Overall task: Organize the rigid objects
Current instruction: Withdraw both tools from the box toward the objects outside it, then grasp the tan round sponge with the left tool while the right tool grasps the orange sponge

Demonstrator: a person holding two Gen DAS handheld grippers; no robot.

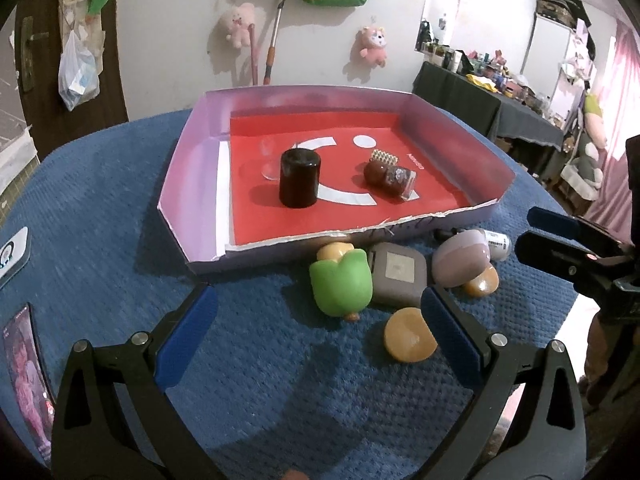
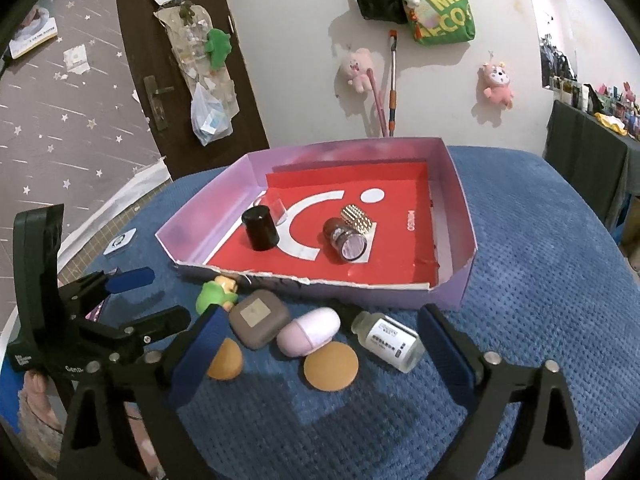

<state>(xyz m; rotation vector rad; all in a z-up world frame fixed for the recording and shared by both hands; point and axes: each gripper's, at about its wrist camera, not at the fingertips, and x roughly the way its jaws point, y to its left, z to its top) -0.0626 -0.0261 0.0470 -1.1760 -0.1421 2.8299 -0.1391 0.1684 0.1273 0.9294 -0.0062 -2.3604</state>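
Observation:
A purple box [image 1: 188, 152] [image 2: 460, 184] with a red floor holds a black cylinder [image 1: 300, 178] [image 2: 260, 228], a brown jar [image 1: 390, 176] [image 2: 346, 242] and a studded gold block [image 2: 358, 218]. In front of it on the blue cloth lie a green toy [image 1: 340, 284] [image 2: 212, 296], a grey case [image 1: 396, 274] [image 2: 258, 318], a lilac egg-shaped case [image 1: 460, 258] [image 2: 308, 332], two orange discs [image 1: 408, 334] [image 2: 330, 366] and a small white bottle [image 2: 390, 340]. My left gripper [image 1: 318, 338] [image 2: 148, 300] is open and empty before the toy. My right gripper [image 2: 320, 364] [image 1: 528, 228] is open and empty around the lilac case and disc.
A phone [image 1: 26, 376] and a small white device [image 1: 10, 254] [image 2: 120, 242] lie on the cloth at the left. The table edge curves round at the right. A wall with plush toys and a brown door [image 2: 176, 80] stand behind.

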